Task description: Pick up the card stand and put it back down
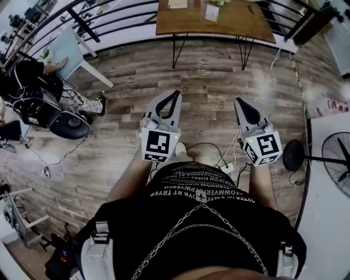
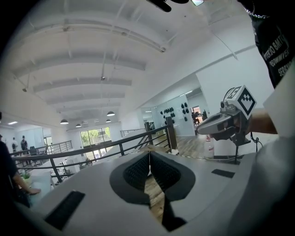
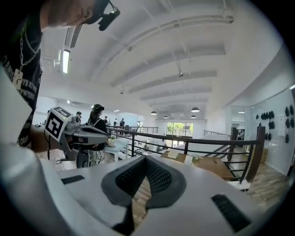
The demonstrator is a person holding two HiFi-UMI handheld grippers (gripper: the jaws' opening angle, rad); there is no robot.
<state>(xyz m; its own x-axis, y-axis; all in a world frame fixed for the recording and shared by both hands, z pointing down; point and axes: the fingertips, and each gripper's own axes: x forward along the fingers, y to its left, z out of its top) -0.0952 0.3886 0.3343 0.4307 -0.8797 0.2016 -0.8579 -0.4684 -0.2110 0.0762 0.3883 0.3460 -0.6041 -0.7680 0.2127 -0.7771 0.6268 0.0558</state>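
Left hand-held gripper and right hand-held gripper were both held at waist level. Each had its jaws shut tip to tip with nothing between them.

The wooden surface stood well apart from the person, across the plank floor. A small white upright item on it was probably the card stand, but it was too small to confirm. Task judged not begun.

Risks noted:
1. A cable and power strip lay on the floor just ahead of the person, a trip or snag hazard on the walk over.
2. If the jaws were not opened before reaching in, the closed tips would likely knock the light stand over or off the edge.
3. What looked like a plant stood just beside it, and a wide approach could catch it.
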